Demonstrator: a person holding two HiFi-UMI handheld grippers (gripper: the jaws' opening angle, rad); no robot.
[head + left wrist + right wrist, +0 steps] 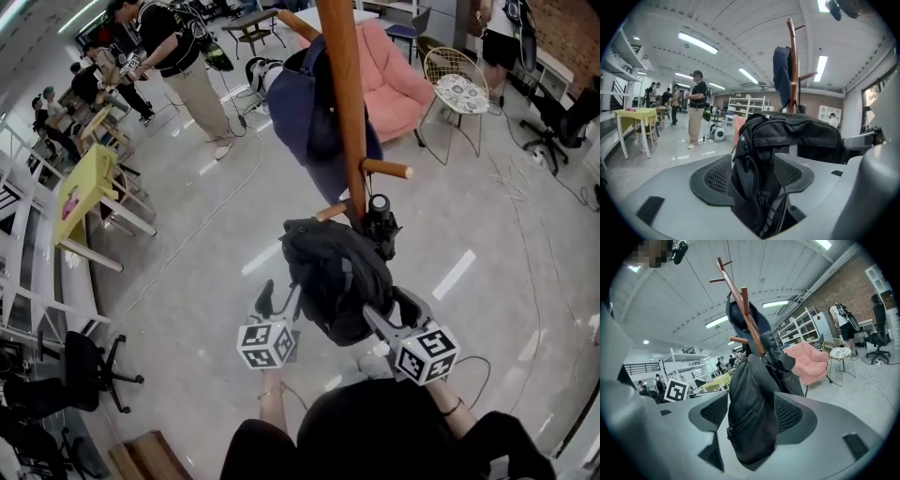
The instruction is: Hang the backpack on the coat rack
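A black backpack hangs against the wooden coat rack, its top right below a low peg. My left gripper is at its lower left side and my right gripper at its lower right. In the left gripper view the backpack fills the gap between the wide-spread jaws of the left gripper, with the coat rack behind. In the right gripper view the backpack sits between the spread jaws of the right gripper, under the coat rack. The pads do not visibly squeeze the fabric.
A navy garment hangs higher on the rack. Behind it stand a pink armchair and a wire chair. A yellow table, people and a black office chair are to the left. Cables lie at right.
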